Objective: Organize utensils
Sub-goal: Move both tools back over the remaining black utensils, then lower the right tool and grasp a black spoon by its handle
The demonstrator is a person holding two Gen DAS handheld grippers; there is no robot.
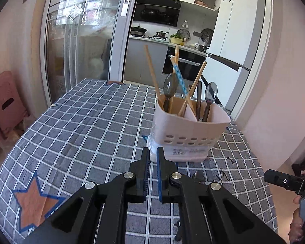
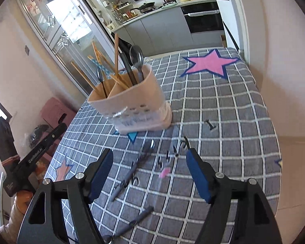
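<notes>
Right tongs [image 2: 149, 174] agape above spoon [image 2: 132, 171] near utensil holder [image 2: 136, 101]

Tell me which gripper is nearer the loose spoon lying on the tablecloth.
Right. The right gripper hangs open directly over the spoon; the left gripper, shut, points at the holder beside it.

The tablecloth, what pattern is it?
Grey-blue tablecloth with white checks and stars, clearest in the right wrist view.
</notes>
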